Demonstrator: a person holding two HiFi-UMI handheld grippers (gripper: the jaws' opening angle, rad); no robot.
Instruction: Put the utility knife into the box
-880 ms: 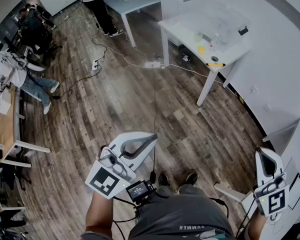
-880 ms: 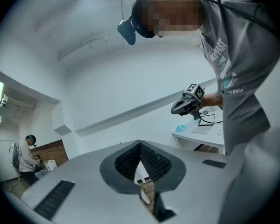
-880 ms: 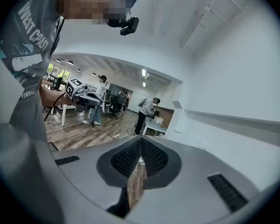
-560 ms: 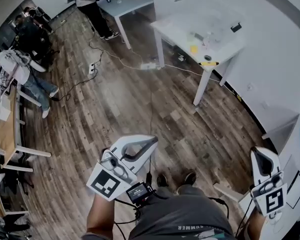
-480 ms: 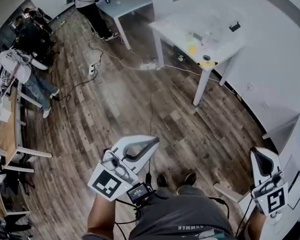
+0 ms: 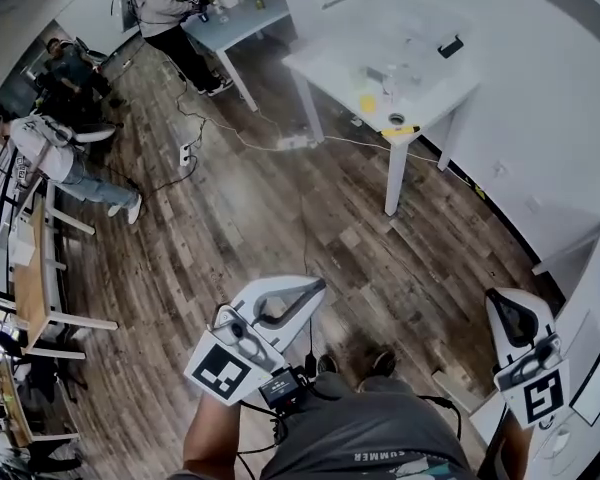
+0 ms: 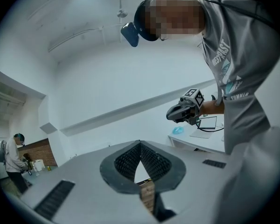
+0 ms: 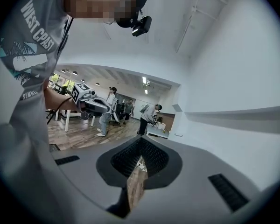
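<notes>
At the far left of the head view a seated person (image 6: 42, 140) leans by a wooden desk (image 6: 30, 268), and another person (image 6: 160, 3) stands at a blue-grey table (image 6: 242, 13) in the top corner. A cable (image 6: 230, 123) trails over the plank floor (image 6: 280, 208).

Low in the middle we hold the left gripper (image 6: 318, 288) over the floor, roughly level, with its tip towards the upper right. In its own view the jaws meet at their tips and nothing sits between them.

Further right stands a white table (image 6: 330, 63) against the wall. At its near edge lies a slim yellow and black thing that we take for the utility knife (image 6: 408, 129). Its long axis runs along that edge, left to right in the picture. It is too small for us to tell which end carries the blade. It is well apart from both grippers.

At the far right we hold the right gripper (image 6: 500, 303) beside a second white surface (image 6: 590, 298), with its tip towards the top of the picture. Its jaws are pressed together on nothing.
</notes>
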